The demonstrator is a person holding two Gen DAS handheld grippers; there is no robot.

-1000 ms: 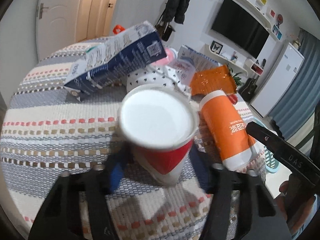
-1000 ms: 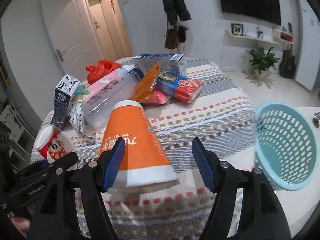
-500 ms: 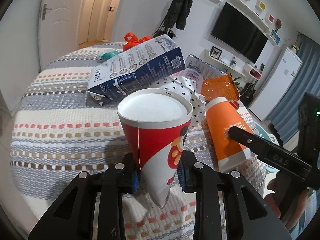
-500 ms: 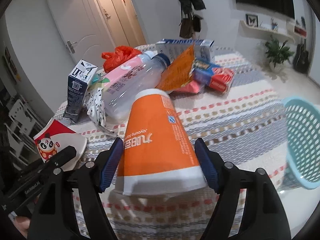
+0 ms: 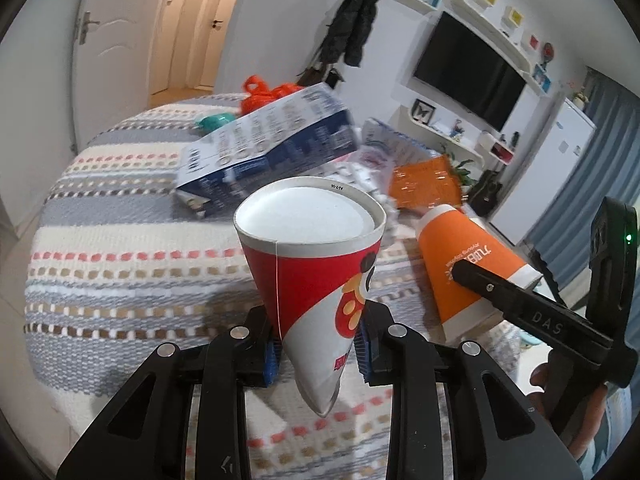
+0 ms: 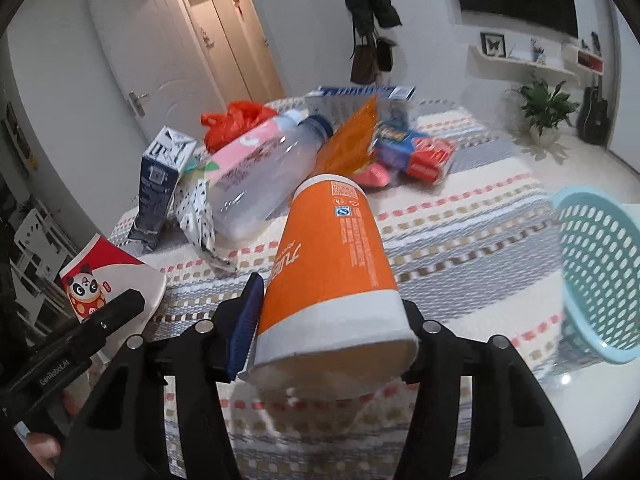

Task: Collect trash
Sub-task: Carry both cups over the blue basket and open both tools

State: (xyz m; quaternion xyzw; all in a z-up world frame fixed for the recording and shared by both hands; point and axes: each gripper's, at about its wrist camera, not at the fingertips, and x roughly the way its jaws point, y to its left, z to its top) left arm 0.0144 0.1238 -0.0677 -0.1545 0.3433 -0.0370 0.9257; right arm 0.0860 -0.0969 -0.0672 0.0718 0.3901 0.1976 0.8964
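My left gripper (image 5: 318, 354) is shut on a red and white paper cup (image 5: 316, 272) with a panda print, held bottom-up above the striped tablecloth; the cup also shows in the right wrist view (image 6: 108, 280). My right gripper (image 6: 326, 332) is shut on an orange paper cup (image 6: 332, 264), lifted and tilted, its white rim toward the camera; the cup shows in the left wrist view (image 5: 468, 264) too. A teal mesh basket (image 6: 596, 272) stands past the table's right edge.
A trash pile lies on the table: a blue milk carton (image 6: 160, 184), a clear bottle with pink label (image 6: 264, 168), an orange wrapper (image 6: 352, 140), a red bag (image 6: 236, 120), blue and red packets (image 6: 416, 148), a spotted cloth (image 6: 196, 212).
My left gripper closed on the red cup and raised it. My right gripper closed on the orange cup and lifted it off the cloth.
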